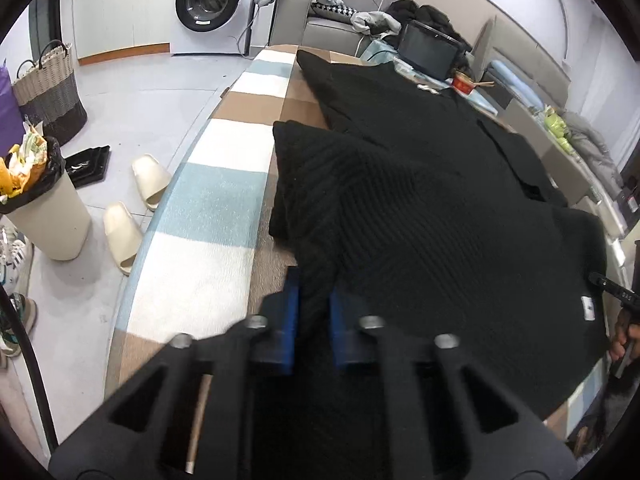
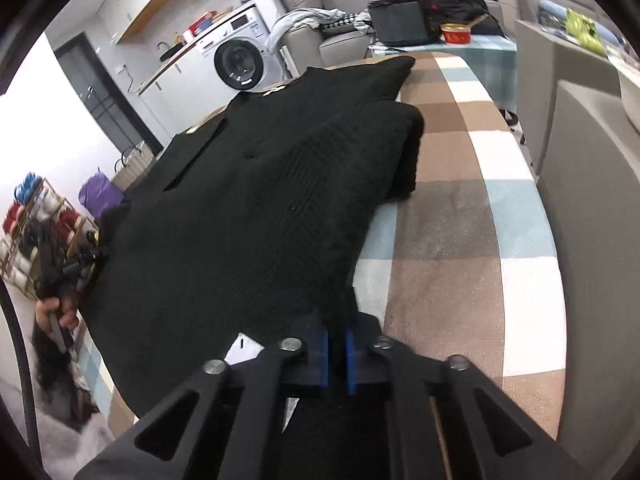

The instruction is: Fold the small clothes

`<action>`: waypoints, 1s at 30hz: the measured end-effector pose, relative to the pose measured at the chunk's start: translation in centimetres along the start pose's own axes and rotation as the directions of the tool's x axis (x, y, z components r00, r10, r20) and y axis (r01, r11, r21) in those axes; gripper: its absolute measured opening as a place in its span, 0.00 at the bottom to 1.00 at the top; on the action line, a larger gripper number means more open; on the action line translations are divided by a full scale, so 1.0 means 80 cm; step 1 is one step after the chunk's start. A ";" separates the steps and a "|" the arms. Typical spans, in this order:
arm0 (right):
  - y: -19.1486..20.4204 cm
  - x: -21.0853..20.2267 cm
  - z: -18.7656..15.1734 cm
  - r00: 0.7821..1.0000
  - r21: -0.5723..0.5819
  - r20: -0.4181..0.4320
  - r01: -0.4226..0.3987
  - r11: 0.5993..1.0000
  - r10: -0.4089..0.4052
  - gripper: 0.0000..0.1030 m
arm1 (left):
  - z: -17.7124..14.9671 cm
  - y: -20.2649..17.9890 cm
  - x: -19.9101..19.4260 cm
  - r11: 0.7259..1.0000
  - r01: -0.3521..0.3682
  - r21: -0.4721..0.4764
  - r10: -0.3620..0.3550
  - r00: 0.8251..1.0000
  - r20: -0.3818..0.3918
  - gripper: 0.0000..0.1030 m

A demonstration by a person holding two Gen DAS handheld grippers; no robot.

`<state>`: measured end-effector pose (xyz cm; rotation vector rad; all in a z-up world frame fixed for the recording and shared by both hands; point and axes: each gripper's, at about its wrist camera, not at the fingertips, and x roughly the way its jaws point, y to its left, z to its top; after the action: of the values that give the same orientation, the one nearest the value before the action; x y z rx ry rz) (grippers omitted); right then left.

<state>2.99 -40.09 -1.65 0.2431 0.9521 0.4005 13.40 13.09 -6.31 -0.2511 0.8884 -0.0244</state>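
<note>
A black knitted garment [image 1: 420, 208] lies spread over a checked brown, white and blue cloth-covered table [image 1: 208, 240]. One sleeve is folded in over the body on the left. My left gripper [image 1: 314, 312] is shut on the garment's near edge, black knit pinched between its blue pads. In the right wrist view the same black garment [image 2: 248, 208] fills the middle, and my right gripper [image 2: 338, 350] is shut on its near right corner. A white label [image 2: 244, 346] shows by that corner. The other hand-held gripper [image 2: 64, 264] appears at the far left, held by a hand.
A full waste bin [image 1: 48, 208] and two beige slippers [image 1: 136, 208] sit on the floor left of the table. A woven basket [image 1: 48, 84] and a washing machine [image 1: 212, 4] stand further back. A tablet [image 1: 428, 50] and a red bowl [image 1: 464, 82] lie at the table's far end. Grey sofa [image 2: 580, 184] at right.
</note>
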 end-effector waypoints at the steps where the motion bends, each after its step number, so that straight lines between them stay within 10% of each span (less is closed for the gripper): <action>1: 0.001 -0.007 0.001 1.000 -0.007 0.026 -0.003 1.000 0.003 0.05 | -0.001 0.000 -0.007 1.000 0.015 -0.003 -0.015 1.000 0.022 0.06; 11: -0.005 -0.063 0.055 0.913 0.061 0.353 -0.240 0.969 0.204 0.05 | 0.052 -0.010 -0.075 0.990 0.137 -0.019 -0.130 0.969 0.208 0.05; 16: -0.007 -0.034 0.098 0.933 0.167 0.357 -0.097 0.981 0.031 0.05 | 0.098 0.002 -0.048 0.994 0.089 -0.069 -0.071 0.972 0.223 0.05; 19: -0.014 0.001 0.110 0.968 0.213 0.234 0.044 0.976 -0.094 0.22 | 0.105 0.008 -0.015 0.994 0.048 -0.100 -0.031 0.987 0.160 0.06; 21: -0.024 0.017 0.102 0.988 0.213 0.124 0.069 0.975 -0.097 0.47 | 0.099 0.010 0.003 0.994 0.026 -0.110 -0.013 0.994 0.112 0.14; 25: -0.050 0.015 0.083 0.990 0.252 0.097 0.076 0.965 -0.103 0.59 | 0.079 0.018 0.016 0.994 0.008 -0.112 0.001 0.997 0.084 0.58; 30: -0.078 0.023 0.086 0.995 0.322 0.091 0.011 0.947 -0.042 0.62 | 0.080 0.023 0.044 0.990 0.002 -0.139 0.003 0.999 0.032 0.63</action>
<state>11.00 -45.07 -1.48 0.5423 0.9212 0.2038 20.39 15.78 -5.60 -0.3801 0.8593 0.0418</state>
